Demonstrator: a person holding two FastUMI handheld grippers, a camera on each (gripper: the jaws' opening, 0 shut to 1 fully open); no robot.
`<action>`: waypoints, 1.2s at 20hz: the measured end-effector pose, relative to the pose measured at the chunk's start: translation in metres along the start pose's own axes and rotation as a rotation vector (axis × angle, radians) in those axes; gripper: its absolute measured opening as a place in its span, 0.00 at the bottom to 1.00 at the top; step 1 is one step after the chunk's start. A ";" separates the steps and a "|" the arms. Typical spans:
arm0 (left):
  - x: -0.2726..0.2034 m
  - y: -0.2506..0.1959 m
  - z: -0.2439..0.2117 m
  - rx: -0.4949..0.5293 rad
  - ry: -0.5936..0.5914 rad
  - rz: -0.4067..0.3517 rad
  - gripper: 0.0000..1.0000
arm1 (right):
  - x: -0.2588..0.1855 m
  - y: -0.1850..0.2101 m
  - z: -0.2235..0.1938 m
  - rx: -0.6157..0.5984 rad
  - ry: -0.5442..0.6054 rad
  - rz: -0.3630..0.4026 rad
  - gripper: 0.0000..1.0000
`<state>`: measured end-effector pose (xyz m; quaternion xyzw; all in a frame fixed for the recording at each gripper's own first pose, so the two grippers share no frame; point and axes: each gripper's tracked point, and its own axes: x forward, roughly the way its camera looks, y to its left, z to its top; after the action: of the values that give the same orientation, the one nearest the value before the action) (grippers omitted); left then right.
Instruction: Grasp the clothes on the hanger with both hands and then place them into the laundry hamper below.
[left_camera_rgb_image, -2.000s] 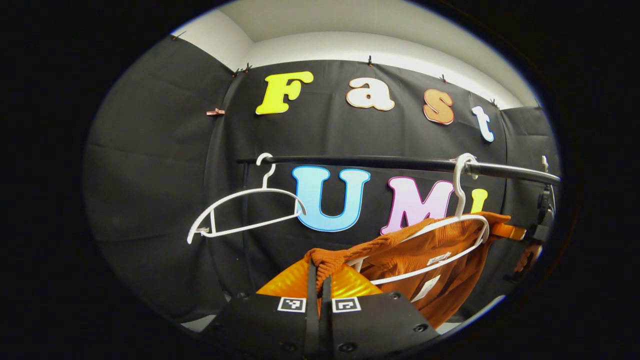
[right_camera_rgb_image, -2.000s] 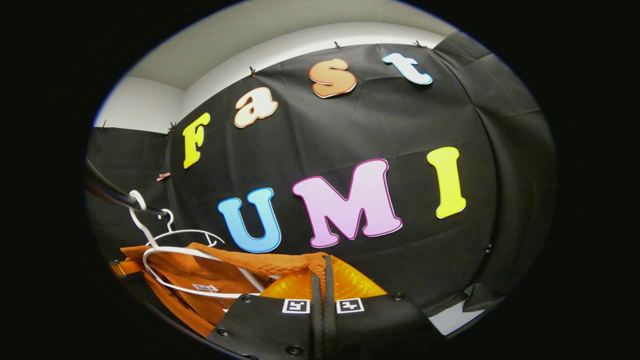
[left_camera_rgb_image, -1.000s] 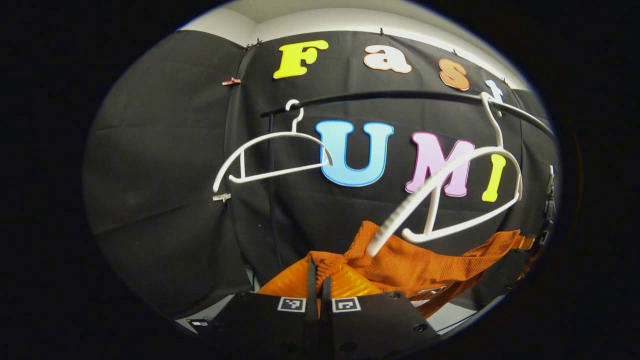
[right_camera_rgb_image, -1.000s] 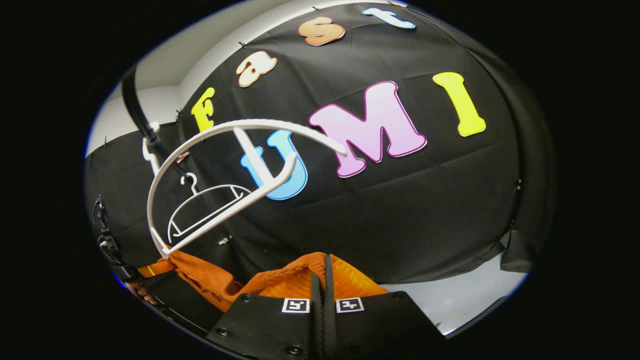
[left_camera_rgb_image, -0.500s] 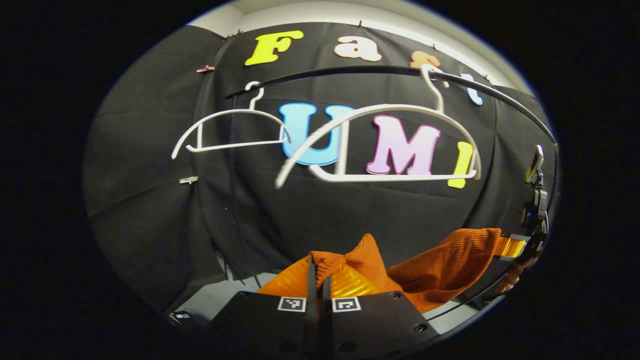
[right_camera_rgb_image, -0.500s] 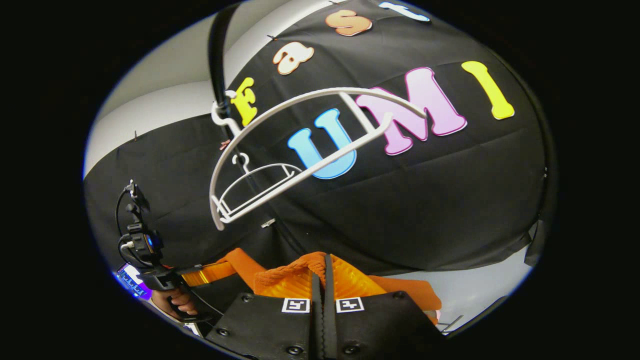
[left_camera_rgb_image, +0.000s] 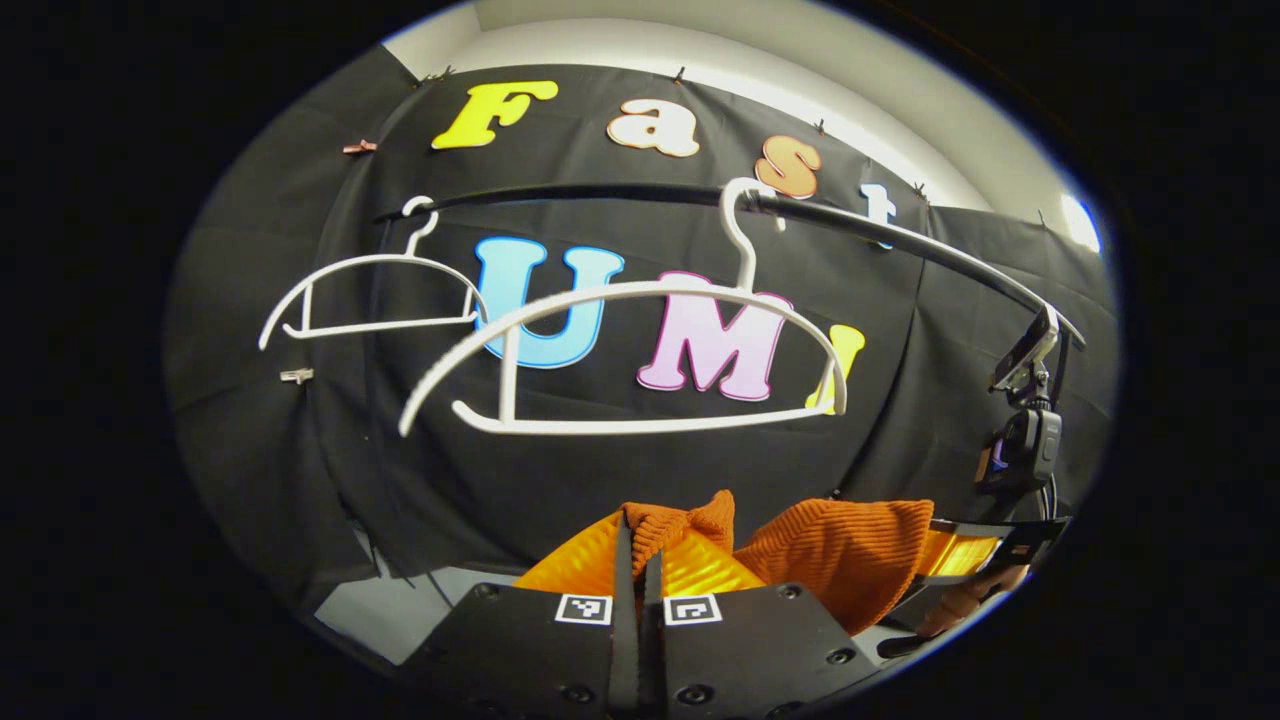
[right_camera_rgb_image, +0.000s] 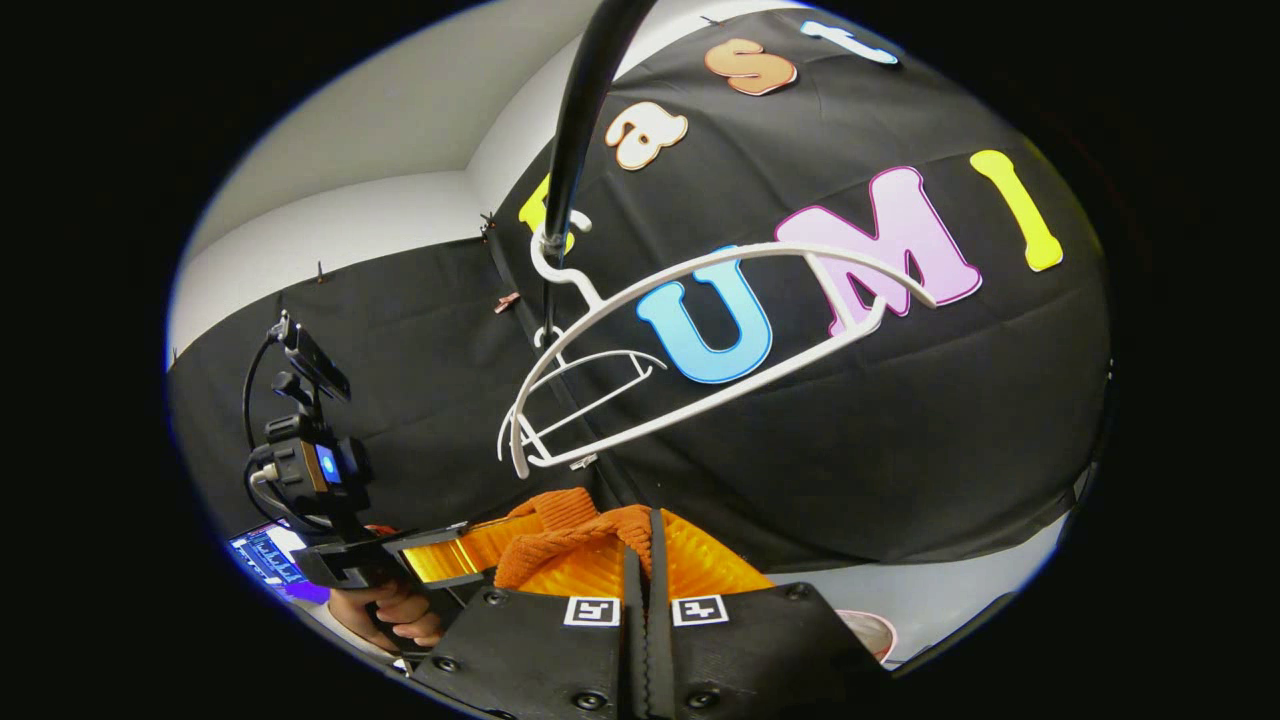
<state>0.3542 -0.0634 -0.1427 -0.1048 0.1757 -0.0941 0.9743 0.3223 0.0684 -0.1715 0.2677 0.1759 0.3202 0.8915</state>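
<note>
An orange ribbed knit garment (left_camera_rgb_image: 835, 565) hangs bunched between the two grippers, off the hanger. My left gripper (left_camera_rgb_image: 638, 560) is shut on one edge of it, with a fold of knit (left_camera_rgb_image: 680, 522) sticking up beside the fingers. My right gripper (right_camera_rgb_image: 640, 550) is shut on another edge of the garment (right_camera_rgb_image: 560, 540). The bare white hanger (left_camera_rgb_image: 640, 370) hangs on the black rail (left_camera_rgb_image: 900, 245) above the cloth; the same hanger (right_camera_rgb_image: 720, 350) shows in the right gripper view. In the left gripper view the right gripper (left_camera_rgb_image: 975, 560) and the hand holding it sit at the far right. In the right gripper view the left gripper (right_camera_rgb_image: 440, 560) sits low left.
A second bare white hanger (left_camera_rgb_image: 370, 295) hangs further left on the rail. A pale floor (right_camera_rgb_image: 940, 590) runs under the black cloth wall. A rounded pinkish rim (right_camera_rgb_image: 870, 630) shows at the bottom right of the right gripper view.
The garment has come off the hanger and dropped below it, held by both grippers. The two grippers have drawn closer together, bunching the cloth. The bare hanger swings on the rail.
</note>
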 end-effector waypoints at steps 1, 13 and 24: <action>0.006 0.000 -0.013 -0.001 0.022 -0.009 0.05 | 0.000 -0.008 -0.011 0.007 0.021 -0.014 0.05; 0.074 0.045 -0.224 0.005 0.406 0.055 0.05 | 0.023 -0.150 -0.182 -0.052 0.403 -0.300 0.05; 0.054 0.084 -0.368 -0.025 0.754 0.132 0.05 | -0.012 -0.210 -0.307 -0.093 0.760 -0.491 0.05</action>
<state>0.2826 -0.0580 -0.5175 -0.0632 0.5291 -0.0612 0.8440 0.2645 0.0352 -0.5380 0.0414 0.5344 0.1826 0.8242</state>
